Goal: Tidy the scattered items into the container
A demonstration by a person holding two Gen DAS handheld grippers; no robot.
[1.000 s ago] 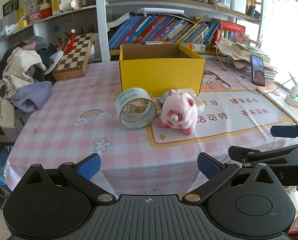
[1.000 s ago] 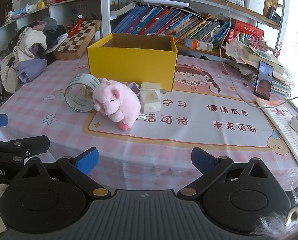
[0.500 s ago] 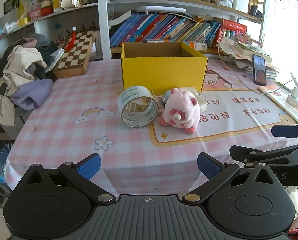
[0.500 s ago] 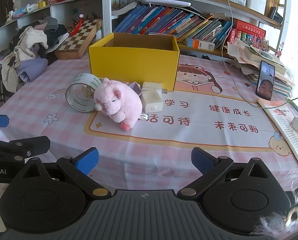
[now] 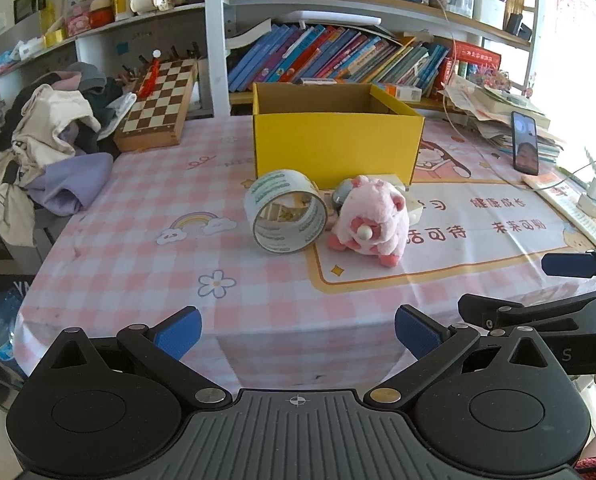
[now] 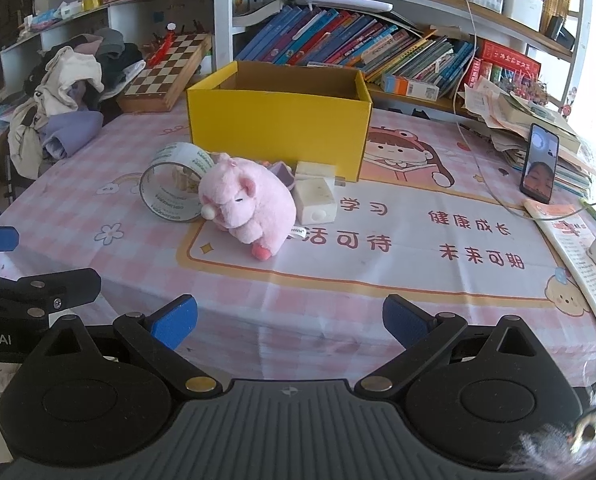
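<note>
Both tools released, empty, held low at the near worktop edge: left tool, right tool.

Task items lie clustered on the worktop just in front of the yellow cardboard box, none seen inside it; the box interior is mostly hidden from these angles. Tape roll stands on edge at 9 o'clock of the pink plush pig, touching it. Two white blocky plugs or chargers sit at 3 o'clock of the pig; a small grey-purple thing is behind it, type unclear.

Judgement: whichever goes next, take an outer piece so the neighbours stay put.
- Pig: soft, furry, squashy. Pinch the body mid-bulk, not a foot.
- Tape: rigid glossy hoop, can roll. Clamp across the wall through the hole.
- White blocks: hard, smooth, boxy. Grip the flat sides.

The box is open-topped with thin walls, so lift clear over the front rim and drop inside.
</note>
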